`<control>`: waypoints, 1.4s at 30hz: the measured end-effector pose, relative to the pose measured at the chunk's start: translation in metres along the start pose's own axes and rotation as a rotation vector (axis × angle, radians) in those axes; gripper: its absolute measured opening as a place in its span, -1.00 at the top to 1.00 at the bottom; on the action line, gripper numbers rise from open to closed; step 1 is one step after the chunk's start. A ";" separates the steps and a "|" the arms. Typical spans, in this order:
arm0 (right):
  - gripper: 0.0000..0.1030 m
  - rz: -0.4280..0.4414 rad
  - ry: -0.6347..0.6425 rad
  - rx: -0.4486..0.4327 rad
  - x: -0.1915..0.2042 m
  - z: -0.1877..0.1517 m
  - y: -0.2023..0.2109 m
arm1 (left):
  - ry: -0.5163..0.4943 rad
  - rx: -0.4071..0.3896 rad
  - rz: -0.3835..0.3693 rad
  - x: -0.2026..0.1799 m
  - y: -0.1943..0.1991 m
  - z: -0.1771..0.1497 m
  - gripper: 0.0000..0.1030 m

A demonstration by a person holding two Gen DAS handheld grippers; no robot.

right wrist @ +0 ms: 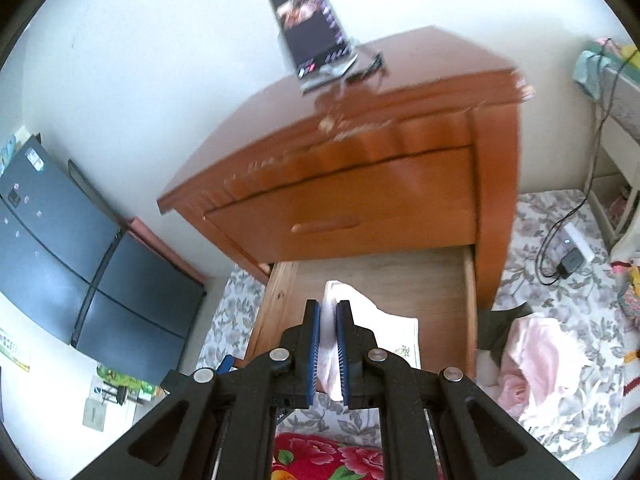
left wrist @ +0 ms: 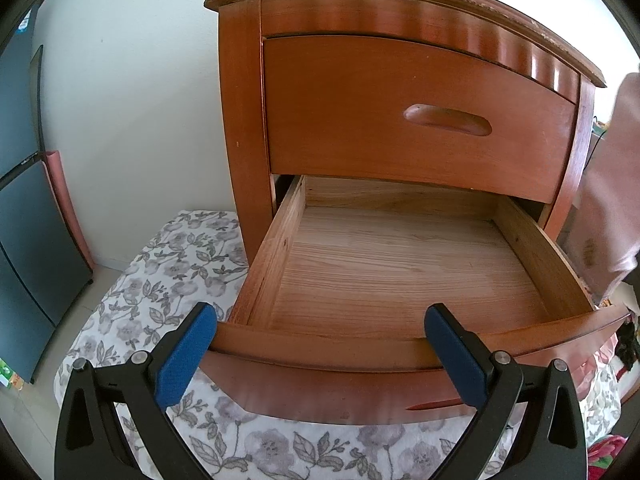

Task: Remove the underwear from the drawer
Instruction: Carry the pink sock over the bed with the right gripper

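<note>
The lower drawer (left wrist: 400, 264) of a reddish wooden nightstand (left wrist: 360, 80) stands pulled out, and its bare wooden floor shows nothing inside. My left gripper (left wrist: 320, 320) is open, its blue pads hovering at the drawer's front rim. In the right wrist view my right gripper (right wrist: 329, 310) is shut on pale pinkish-white underwear (right wrist: 380, 328), which hangs above the open drawer (right wrist: 440, 280). In the left wrist view the same hanging fabric (left wrist: 612, 200) shows at the right edge.
A phone (right wrist: 312, 28) leans on the nightstand top. The upper drawer (right wrist: 340, 208) is closed. Floral bedding (left wrist: 168, 272) lies around the nightstand, with a pink garment pile (right wrist: 536, 360) and a charger with cable (right wrist: 568, 260) to the right. A dark fridge (right wrist: 80, 272) stands left.
</note>
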State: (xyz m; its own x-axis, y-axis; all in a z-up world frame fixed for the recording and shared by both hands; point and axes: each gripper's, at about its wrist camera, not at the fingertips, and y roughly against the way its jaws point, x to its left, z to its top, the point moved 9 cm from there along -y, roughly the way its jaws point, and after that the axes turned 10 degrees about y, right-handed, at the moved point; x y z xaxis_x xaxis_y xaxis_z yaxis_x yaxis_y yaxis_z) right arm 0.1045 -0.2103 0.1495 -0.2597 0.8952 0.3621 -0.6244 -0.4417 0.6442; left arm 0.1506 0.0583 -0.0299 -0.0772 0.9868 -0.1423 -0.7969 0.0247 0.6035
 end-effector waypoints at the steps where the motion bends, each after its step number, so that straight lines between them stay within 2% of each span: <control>1: 0.83 -0.009 -0.002 -0.019 -0.004 0.001 0.011 | 0.000 0.000 0.000 0.000 0.000 0.000 -1.00; 14: 0.83 -0.103 -0.071 -0.151 -0.061 -0.008 0.102 | 0.000 0.001 0.000 0.001 0.000 0.000 -1.00; 22: 0.83 -0.213 -0.110 -0.177 -0.106 -0.021 0.129 | 0.000 0.001 0.000 0.001 0.000 0.000 -1.00; 28: 0.83 -0.263 -0.174 -0.118 -0.148 -0.043 0.107 | 0.000 0.001 0.000 0.001 0.000 0.000 -1.00; 36: 0.83 -0.226 -0.270 0.009 -0.181 -0.097 0.045 | -0.001 0.001 0.000 0.000 0.000 0.000 -1.00; 42: 0.76 -0.216 -0.284 0.066 -0.191 -0.135 0.024 | -0.003 0.002 -0.018 0.002 0.002 0.000 -1.00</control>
State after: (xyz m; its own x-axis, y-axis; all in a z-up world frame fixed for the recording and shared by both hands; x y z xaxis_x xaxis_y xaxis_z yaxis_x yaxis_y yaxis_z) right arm 0.0392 -0.3844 0.0048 0.0937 0.9206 0.3792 -0.5912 -0.2550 0.7651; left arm 0.1486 0.0605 -0.0292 -0.0606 0.9867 -0.1507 -0.7971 0.0430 0.6023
